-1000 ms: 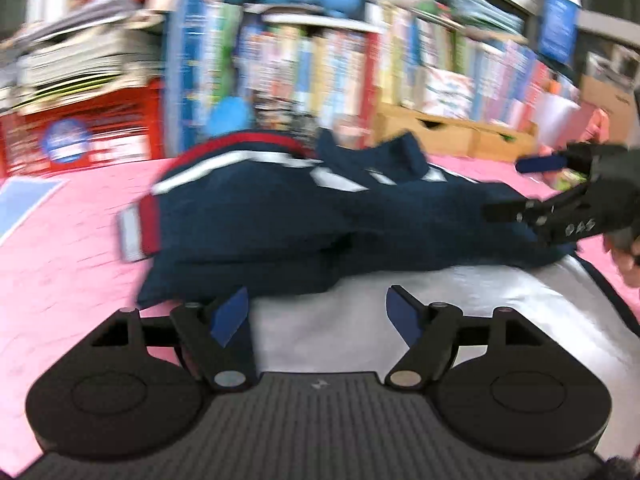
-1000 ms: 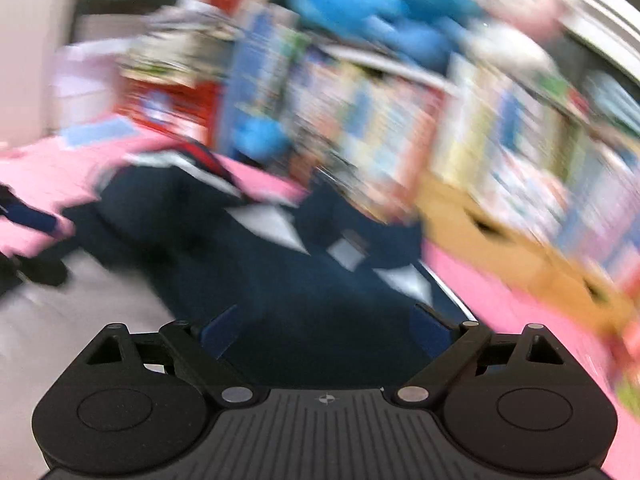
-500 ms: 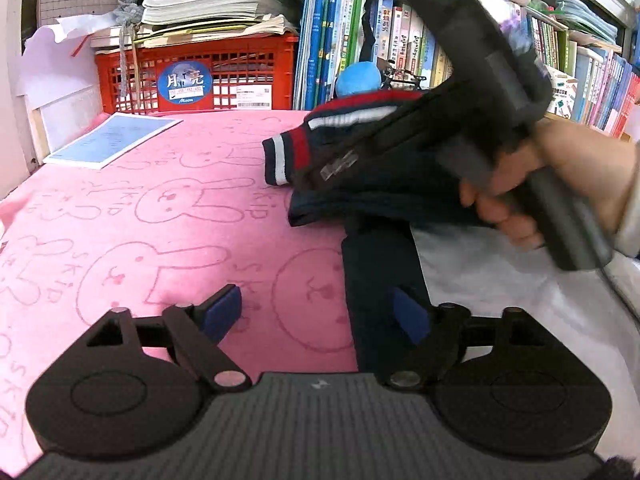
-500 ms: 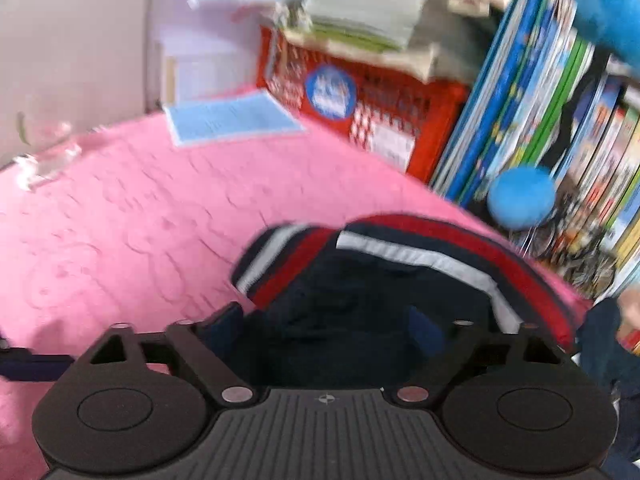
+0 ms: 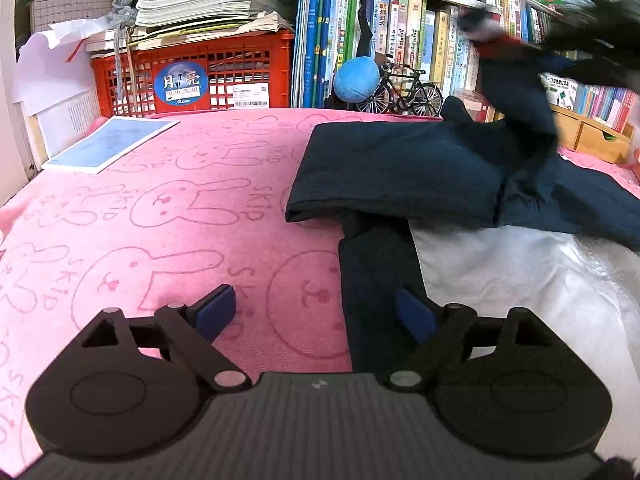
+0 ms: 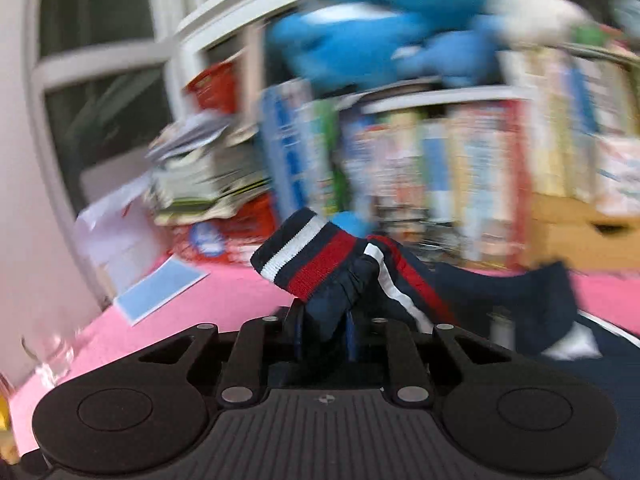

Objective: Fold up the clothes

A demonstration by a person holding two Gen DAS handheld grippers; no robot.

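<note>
A navy jacket [image 5: 400,168] with a silver lining [image 5: 520,280] lies on the pink rabbit-print mat [image 5: 140,220]. My left gripper [image 5: 316,309] hangs open low over the mat, its right finger above a dark strip of the jacket [image 5: 376,280], gripping nothing. My right gripper [image 6: 324,332] has its jaws closing, pinched on the sleeve just behind the red, white and navy striped cuff [image 6: 304,252]. In the left wrist view that sleeve [image 5: 516,80] is raised in a blur at the upper right, stretched up from the jacket.
A red crate [image 5: 192,76] under stacked papers, rows of books, a blue ball [image 5: 356,80] and a model bicycle [image 5: 400,88] line the far edge. A blue sheet [image 5: 112,142] lies far left. A wooden drawer box [image 5: 588,136] stands at the right.
The right gripper has shut on the sleeve by its striped cuff and swung it up and to the right, off the jacket's left side. The left gripper's jaws have widened a little.
</note>
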